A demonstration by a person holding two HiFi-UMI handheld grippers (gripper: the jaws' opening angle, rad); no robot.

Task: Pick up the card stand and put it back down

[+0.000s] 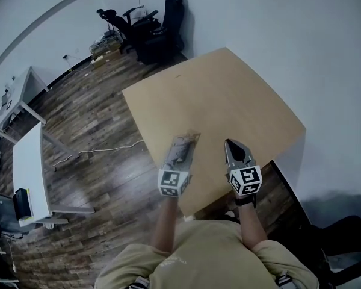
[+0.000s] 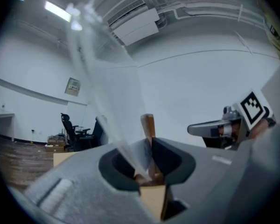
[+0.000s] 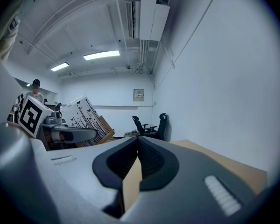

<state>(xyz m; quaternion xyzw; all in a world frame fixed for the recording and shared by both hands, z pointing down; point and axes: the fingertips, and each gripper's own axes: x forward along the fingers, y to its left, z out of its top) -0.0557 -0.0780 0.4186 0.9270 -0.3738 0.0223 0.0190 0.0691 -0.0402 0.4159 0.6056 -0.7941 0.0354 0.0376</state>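
card stand (image 1: 182, 149) held just inside table (image 1: 228, 95) edge.

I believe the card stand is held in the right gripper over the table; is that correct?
No: the card stand is held in the left gripper over the table; the left gripper view shows it between the jaws.

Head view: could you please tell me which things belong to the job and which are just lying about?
Job: card stand, clamped in the left gripper; wooden table.
Lying about: office chairs, white desks, floor cable.
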